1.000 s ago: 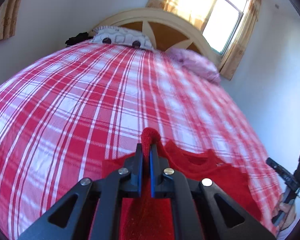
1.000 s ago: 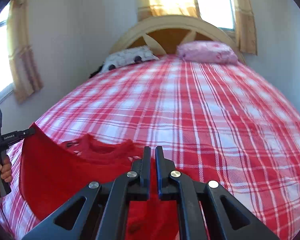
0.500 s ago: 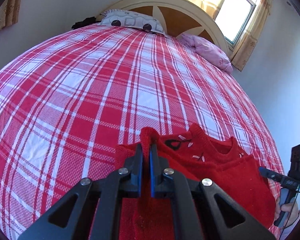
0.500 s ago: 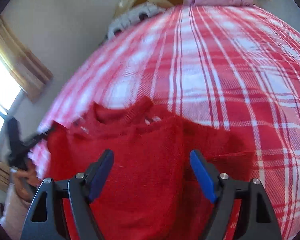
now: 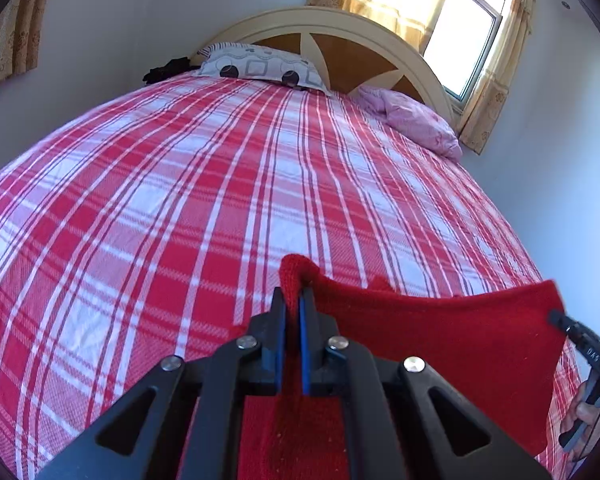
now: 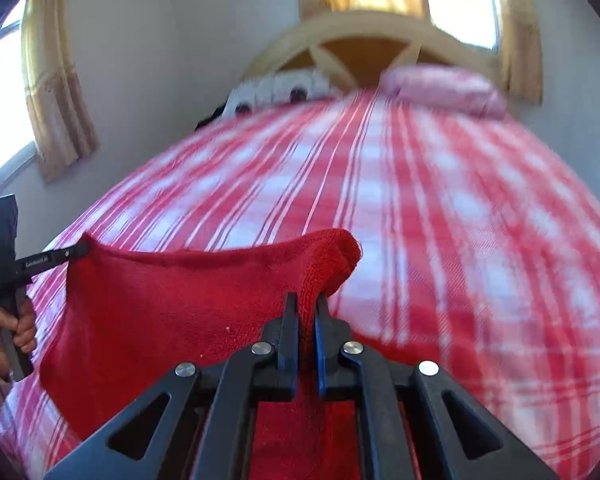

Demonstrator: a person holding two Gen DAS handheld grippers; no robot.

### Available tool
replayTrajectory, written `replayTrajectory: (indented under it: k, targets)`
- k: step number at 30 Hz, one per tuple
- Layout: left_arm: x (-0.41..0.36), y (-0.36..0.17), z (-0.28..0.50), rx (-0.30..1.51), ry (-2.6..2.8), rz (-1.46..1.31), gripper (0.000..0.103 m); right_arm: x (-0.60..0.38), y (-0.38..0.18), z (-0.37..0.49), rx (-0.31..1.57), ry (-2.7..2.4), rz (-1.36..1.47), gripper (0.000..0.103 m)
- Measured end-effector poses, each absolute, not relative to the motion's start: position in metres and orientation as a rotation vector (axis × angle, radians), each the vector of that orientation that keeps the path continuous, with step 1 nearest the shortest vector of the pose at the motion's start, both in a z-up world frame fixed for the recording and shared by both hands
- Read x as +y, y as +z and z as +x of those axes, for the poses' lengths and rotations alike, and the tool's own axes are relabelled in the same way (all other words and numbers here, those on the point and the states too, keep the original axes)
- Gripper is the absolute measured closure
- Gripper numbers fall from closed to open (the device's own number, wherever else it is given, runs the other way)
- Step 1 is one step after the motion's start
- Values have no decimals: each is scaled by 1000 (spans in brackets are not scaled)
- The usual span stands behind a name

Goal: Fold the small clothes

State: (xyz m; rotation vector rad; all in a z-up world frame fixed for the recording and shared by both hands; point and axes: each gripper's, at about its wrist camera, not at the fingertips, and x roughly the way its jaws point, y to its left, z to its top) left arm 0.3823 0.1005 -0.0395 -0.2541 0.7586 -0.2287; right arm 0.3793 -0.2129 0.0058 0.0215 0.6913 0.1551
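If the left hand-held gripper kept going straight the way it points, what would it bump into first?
Probably the bedsheet: the left hand-held gripper, shut on the red top, tilts downward toward bare checked sheet. Nothing else shows in its line, though depth is unclear.

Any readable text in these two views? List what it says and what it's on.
"DAS": partial letters on the right gripper finger seen at the right edge of the left wrist view; the rest is cut off or too small.
White lettering on the left gripper finger in the right wrist view: too blurred to read.
Red garment, bedsheet, pillows: no text visible.
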Motion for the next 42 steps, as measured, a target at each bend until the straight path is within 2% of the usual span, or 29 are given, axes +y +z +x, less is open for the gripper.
replayTrajectory:
  k: [5,11,14,15,17,20,22,24,25,29,34,37,42]
  targets:
    - [82,-49,413,789,-202,-226,97,-210,-21,406,723,44,-92,97]
    - [56,-85,438,871,-153,-123,97,-222,-72,423,861,-33,-98,97]
    - [56,-98,447,926,-130,-114,92,-233,-84,429,916,-54,-73,97]
    - [59,-98,449,931,-123,-125,88,-235,-85,429,927,-49,-57,97]
    - [59,-94,449,941,-120,-113,86,-241,-79,424,927,-23,10,90]
    - [65,-76,438,920,-110,-49,86,-267,-54,399,846,-60,153,88]
    - [76,-51,414,836,-112,-12,76,-283,-33,366,776,-60,229,87]
    - [83,-35,387,780,-106,9,50,-281,-20,335,755,-33,231,87]
    - [86,-30,372,759,-108,7,47,-277,-18,322,754,-2,232,87]
    - [84,-32,325,762,-185,-55,47,-237,-19,277,762,130,210,87]
    - [76,-71,288,849,-186,-87,47,-188,-52,257,856,177,79,87]
    - [78,-94,276,884,-155,-82,44,-182,-78,246,921,189,76,87]
    - [88,-94,264,859,-127,-108,40,-198,-84,235,889,202,203,87]
